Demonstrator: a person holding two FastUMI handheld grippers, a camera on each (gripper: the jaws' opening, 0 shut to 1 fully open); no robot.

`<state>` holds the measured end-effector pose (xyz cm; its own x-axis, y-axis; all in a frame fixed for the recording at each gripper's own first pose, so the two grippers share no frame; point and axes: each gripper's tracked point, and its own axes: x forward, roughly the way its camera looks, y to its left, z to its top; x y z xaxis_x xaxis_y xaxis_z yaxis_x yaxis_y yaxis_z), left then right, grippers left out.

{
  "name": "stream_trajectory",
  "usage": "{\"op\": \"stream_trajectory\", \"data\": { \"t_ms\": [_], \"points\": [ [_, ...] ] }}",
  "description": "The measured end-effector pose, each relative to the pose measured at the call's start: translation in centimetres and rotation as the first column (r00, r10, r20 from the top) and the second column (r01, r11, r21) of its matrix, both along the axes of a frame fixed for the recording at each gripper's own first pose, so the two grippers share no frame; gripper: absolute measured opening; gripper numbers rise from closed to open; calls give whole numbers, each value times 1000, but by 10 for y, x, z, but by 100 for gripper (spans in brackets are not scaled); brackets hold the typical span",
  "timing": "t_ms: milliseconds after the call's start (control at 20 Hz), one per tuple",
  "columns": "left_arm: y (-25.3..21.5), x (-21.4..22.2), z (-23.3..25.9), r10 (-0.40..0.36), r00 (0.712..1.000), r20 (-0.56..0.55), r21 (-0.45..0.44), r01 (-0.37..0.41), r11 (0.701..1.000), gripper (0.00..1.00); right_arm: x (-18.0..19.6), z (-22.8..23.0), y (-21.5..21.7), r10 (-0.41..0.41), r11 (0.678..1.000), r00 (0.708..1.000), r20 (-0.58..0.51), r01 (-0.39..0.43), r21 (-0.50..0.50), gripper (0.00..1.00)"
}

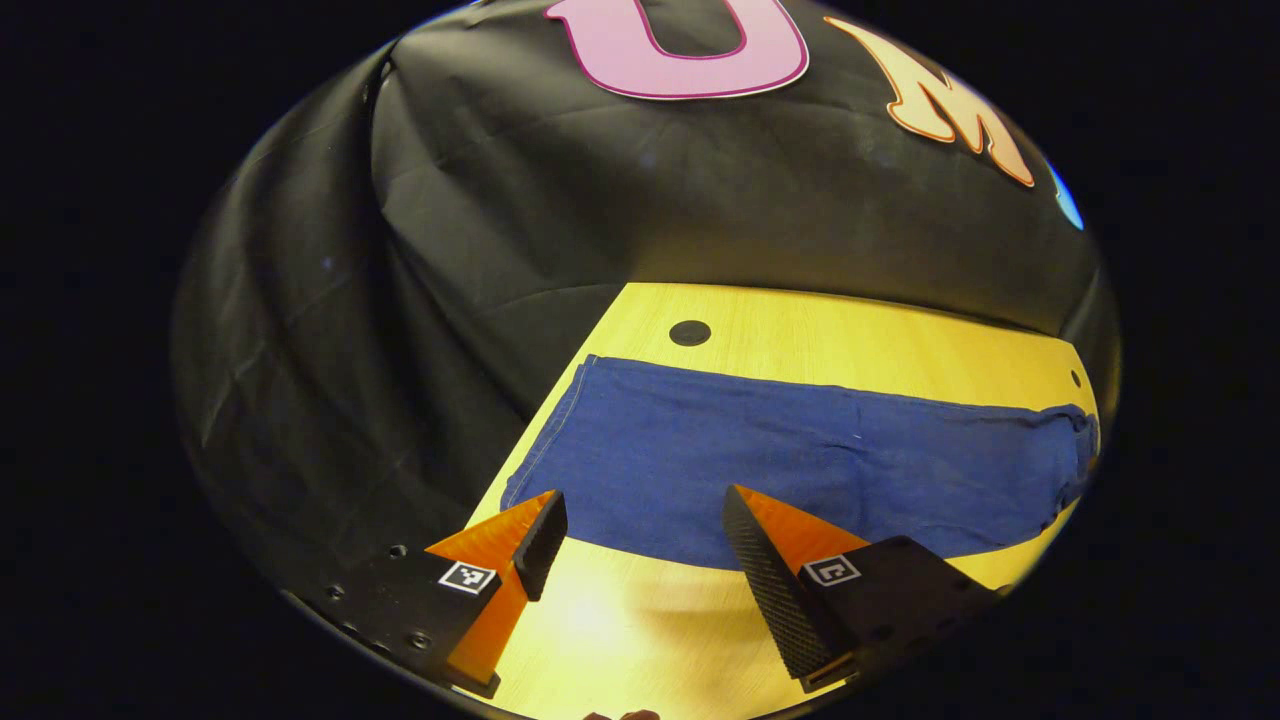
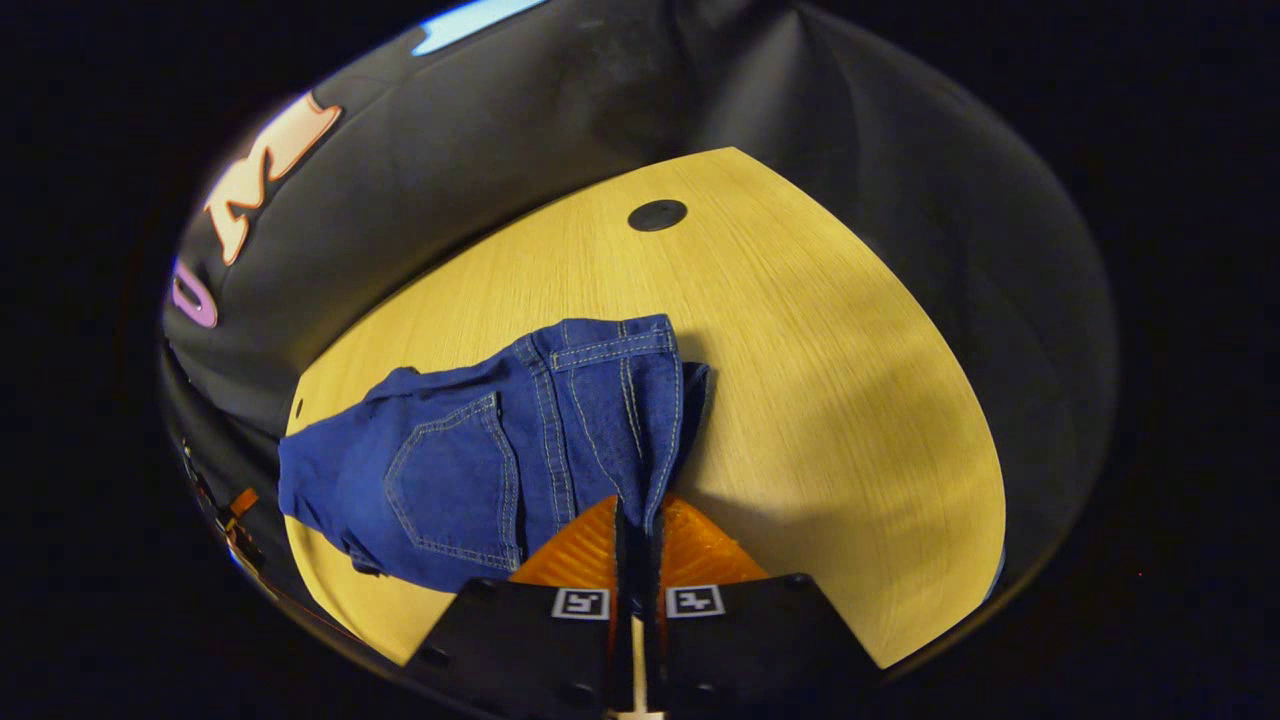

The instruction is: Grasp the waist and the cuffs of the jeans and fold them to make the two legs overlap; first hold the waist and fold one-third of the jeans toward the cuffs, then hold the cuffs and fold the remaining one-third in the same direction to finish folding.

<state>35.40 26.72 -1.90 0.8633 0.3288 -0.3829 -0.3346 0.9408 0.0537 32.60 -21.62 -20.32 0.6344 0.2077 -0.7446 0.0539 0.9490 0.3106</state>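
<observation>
Blue jeans (image 1: 800, 460) lie stretched across the yellow wooden table (image 1: 800, 330), legs overlapped, cuff end at the left and waist at the far right in the left gripper view. My left gripper (image 1: 640, 510) is open just above the near edge of the leg near the cuffs, with nothing between its fingers. In the right gripper view the waist of the jeans (image 2: 560, 420), with a back pocket (image 2: 455, 480) showing, is lifted and bunched. My right gripper (image 2: 636, 520) is shut on the waist edge, with denim pinched between both fingers.
A round black cap (image 1: 690, 333) sits in the tabletop beyond the jeans, seen as another cap (image 2: 657, 214) in the right gripper view. Black cloth walls the booth close behind and beside the table. Bare tabletop (image 2: 850, 400) lies right of the waist.
</observation>
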Motion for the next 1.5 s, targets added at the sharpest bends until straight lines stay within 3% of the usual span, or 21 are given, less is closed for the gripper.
{"op": "stream_trajectory", "data": {
  "t_ms": [50,100,300,550,700,850,1000,1150,1300,1500],
  "points": [
    [1,-2,0,4,1000,2,-3,-4,1000,100,1,-1,1,0,1000,1000,-4,0,-14,6],
    [2,-2,1,5,1000,1,-9,-5,1000,95,0,1,-1,-2,999,1000,3,2,-46,5],
    [3,-6,3,-15,1000,-17,-7,15,1000,95,2,19,-4,-39,983,997,59,49,-179,3],
    [-1,-12,3,-64,997,-41,-10,64,998,95,-2,69,-16,-168,957,976,141,196,-216,3],
    [-1,-14,7,-83,995,-53,7,84,996,95,-7,102,-5,-220,944,954,205,261,-200,2],
    [-6,-16,14,-101,994,-34,-37,100,994,95,-18,162,42,-230,954,922,310,277,-116,3],
    [-2,-15,9,-103,994,-37,-56,101,993,94,-24,203,110,-171,976,902,395,209,-55,2],
    [8,-11,4,-132,990,-47,-87,127,988,94,-29,227,205,-32,999,887,460,34,3,2],
    [13,-15,3,-148,987,-62,-101,142,985,95,-33,223,283,66,992,878,474,-108,62,2],
    [12,-15,3,-159,985,-61,-114,151,982,93,-39,205,366,137,969,874,466,-215,118,3]
  ]
}}
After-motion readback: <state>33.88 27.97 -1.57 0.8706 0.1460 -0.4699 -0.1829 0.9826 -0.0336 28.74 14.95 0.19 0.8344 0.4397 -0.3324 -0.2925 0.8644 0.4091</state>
